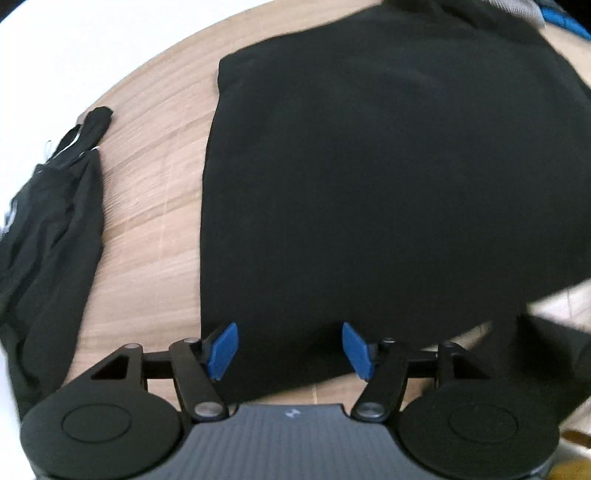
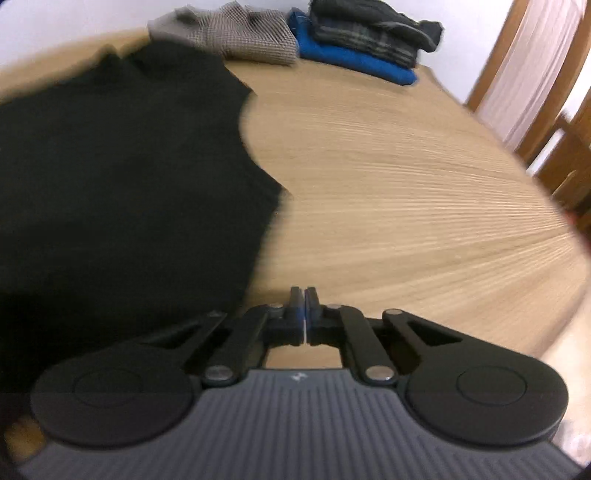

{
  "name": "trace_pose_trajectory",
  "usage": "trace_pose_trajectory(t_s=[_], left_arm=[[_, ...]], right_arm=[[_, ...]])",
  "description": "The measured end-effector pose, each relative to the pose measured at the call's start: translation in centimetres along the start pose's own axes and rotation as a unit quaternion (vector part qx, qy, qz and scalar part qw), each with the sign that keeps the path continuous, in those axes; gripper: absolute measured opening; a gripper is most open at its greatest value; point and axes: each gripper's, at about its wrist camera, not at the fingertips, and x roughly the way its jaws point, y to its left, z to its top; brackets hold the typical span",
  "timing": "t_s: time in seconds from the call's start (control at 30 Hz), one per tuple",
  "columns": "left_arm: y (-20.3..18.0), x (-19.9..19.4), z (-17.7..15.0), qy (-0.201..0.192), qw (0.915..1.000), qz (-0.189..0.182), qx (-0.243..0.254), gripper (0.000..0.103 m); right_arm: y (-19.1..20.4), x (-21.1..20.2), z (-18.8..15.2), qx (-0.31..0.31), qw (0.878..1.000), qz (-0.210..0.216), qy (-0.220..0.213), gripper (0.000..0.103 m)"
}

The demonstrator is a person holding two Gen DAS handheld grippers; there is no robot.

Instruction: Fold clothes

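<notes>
You have one black garment [image 1: 369, 184] spread flat ahead of the left jaws and one crumpled black garment [image 1: 48, 229] off to their left. Beyond the right jaws sit three more: one checked [image 2: 236, 37], one blue [image 2: 354, 62], one dark plaid [image 2: 373, 33].

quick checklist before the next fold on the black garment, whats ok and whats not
1. Black garment spread flat on the table: ok.
2. Left gripper open over the near hem: ok.
3. Left pads gripping cloth: not ok, jaws stand apart.
4. Right gripper holding cloth: not ok, shut on nothing, beside the garment's edge.
5. Table bare to the garment's right: ok.
6. Folded pile clear of the garment: cannot tell, the checked piece borders it.
</notes>
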Motion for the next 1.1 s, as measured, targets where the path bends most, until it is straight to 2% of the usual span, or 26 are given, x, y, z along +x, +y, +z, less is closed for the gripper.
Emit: trace_pose_trajectory(t_s=[0.03, 0.1, 0.23, 0.3, 0.4, 0.53, 0.6, 0.7, 0.8, 0.97, 1.03, 1.1], left_arm=[[-0.4, -0.3, -0.3, 0.005, 0.9999, 0.009, 0.002, 0.065], [-1.1, -0.8, -0.6, 0.013, 0.9996, 0.024, -0.002, 0.065], [-1.5, -1.1, 0.2, 0.030, 0.9980, 0.043, -0.036, 0.064], [-1.6, -1.8, 0.9, 0.029, 0.9973, 0.039, -0.055, 0.064], [-2.2, -3.2, 2.6, 0.010, 0.9969, 0.042, -0.066, 0.066], [-2.5, -4.2, 5.8, -0.019, 0.9963, 0.059, -0.060, 0.067], [-2.3, -4.4, 7.8, -0.037, 0.9961, 0.056, -0.057, 0.067], [-2.2, -3.8, 11.5, -0.077, 0.9945, 0.051, -0.051, 0.068], [-1.5, -1.2, 15.7, -0.093, 0.9936, 0.044, -0.047, 0.069], [1.1, 5.7, 21.6, -0.083, 0.9946, 0.028, -0.055, 0.069], [1.7, 7.9, 22.8, -0.069, 0.9956, 0.029, -0.057, 0.069], [2.4, 9.1, 23.2, -0.076, 0.9946, 0.035, -0.061, 0.078]], right_arm=[[-1.1, -0.4, -0.7, 0.000, 1.000, 0.008, -0.005, 0.004], [-3.9, -1.7, -1.6, 0.035, 0.998, 0.059, -0.016, 0.006], [-7.2, -1.8, -0.4, 0.072, 0.991, 0.109, -0.032, 0.013], [-7.6, -0.8, 1.3, 0.066, 0.990, 0.119, -0.047, 0.023], [-6.9, 0.5, 3.5, 0.050, 0.986, 0.146, -0.066, 0.025], [-4.6, 2.4, 7.7, 0.016, 0.977, 0.196, -0.083, 0.030], [-3.0, 3.2, 10.0, -0.003, 0.973, 0.215, -0.088, 0.041], [0.4, 4.6, 13.8, -0.028, 0.964, 0.243, -0.105, 0.042], [4.3, 6.2, 17.6, -0.043, 0.957, 0.265, -0.113, 0.042], [11.0, 11.5, 23.2, -0.052, 0.960, 0.262, -0.088, 0.042], [12.8, 13.3, 23.9, -0.059, 0.966, 0.238, -0.080, 0.042], [14.0, 15.4, 24.7, -0.056, 0.977, 0.195, -0.071, 0.042]])
